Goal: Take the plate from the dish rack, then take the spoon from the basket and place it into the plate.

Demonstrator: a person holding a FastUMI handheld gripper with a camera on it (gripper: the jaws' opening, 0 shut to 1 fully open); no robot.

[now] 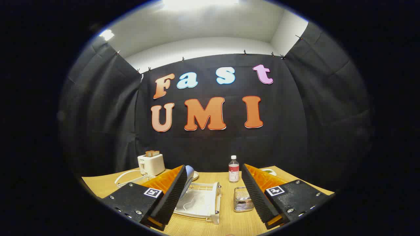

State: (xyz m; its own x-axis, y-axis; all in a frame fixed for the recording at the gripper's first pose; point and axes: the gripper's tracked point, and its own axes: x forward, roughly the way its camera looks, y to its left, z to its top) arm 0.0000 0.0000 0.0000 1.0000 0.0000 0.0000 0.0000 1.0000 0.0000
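Observation:
My gripper (214, 173) is open, its two fingers spread wide with nothing between them. Below and between the fingers a white wire dish rack (200, 200) sits on the wooden table (226, 219). A pale blue plate (187, 180) stands on edge at the rack's left end, right beside my left finger and partly hidden by it. A small metal wire basket (243, 199) stands to the right of the rack, close to my right finger. I cannot make out a spoon in it.
A white toaster (151, 164) with bread in its slots stands at the back left, its cord trailing on the table. A small clear bottle (233, 169) with a white cap stands behind the basket. A white dish (269, 171) peeks out behind the right finger.

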